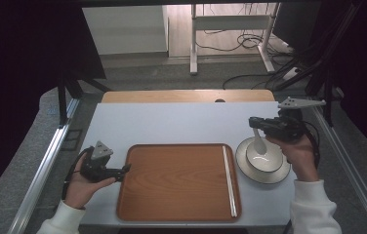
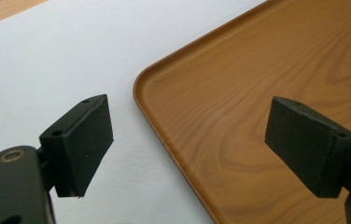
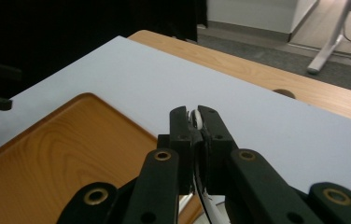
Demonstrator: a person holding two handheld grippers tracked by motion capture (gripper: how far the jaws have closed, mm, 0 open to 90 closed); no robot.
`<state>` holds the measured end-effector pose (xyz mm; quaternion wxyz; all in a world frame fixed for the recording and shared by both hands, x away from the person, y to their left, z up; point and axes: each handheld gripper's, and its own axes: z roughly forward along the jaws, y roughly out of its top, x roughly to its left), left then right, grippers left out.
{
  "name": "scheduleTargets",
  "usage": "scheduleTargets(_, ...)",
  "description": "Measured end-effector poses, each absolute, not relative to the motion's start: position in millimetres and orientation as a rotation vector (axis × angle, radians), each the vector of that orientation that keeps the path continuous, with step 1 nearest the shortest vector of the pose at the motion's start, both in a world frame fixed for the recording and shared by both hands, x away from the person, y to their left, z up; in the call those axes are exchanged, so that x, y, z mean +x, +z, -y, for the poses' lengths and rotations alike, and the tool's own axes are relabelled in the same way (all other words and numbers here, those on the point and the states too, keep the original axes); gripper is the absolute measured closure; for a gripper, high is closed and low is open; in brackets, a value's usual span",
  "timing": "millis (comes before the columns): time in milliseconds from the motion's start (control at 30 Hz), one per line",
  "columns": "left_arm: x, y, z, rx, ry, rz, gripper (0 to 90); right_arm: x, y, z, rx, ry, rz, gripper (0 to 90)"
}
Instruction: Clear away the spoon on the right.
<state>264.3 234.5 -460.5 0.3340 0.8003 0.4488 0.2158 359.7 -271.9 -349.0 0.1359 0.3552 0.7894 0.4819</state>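
1. Right gripper is up over the far right of the table, held in the person's right hand, w/ its grey three-cornered plate on top.
2. Its jaws are clenched on the handle of a white spoon. In the right gripper view a sliver of white handle shows pinched between the two black jaws at the tips.
3. Spoon hangs down from the jaws, bowl end lowest, above the bowl. Can't tell if the spoon tip touches the bowl or is just clear of it.
4. Bowl is white/grey and sits on a round plate, on the table just right of the tray, close to its right edge.
5. Tray is wood-look w/ a raised rim, at the centre of the table nr the person's side. A pair of pale chopsticks lies along its right inner edge, front to back.
6. Left gripper is low at the left of the tray, in the left hand. Jaws are released, wide apart, nothing between them.
7. In the left gripper view one jaw is over the white tabletop, the other over the tray; the tray's rounded corner lies between them.
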Motion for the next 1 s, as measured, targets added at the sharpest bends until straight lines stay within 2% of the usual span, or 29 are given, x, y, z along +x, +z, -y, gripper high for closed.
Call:
scheduleTargets(733, 262, -460, -235, 2.088, 0.569, -1.171, 14.6, 351, -369, 197, 0.825, 1.314, -2.549, 85.0)
scheduleTargets(1000, 263, -461, -233, 2.093, 0.561, -1.168, 14.6, 350, -386, 173, 0.784, 1.242, -2.656, 84.9)
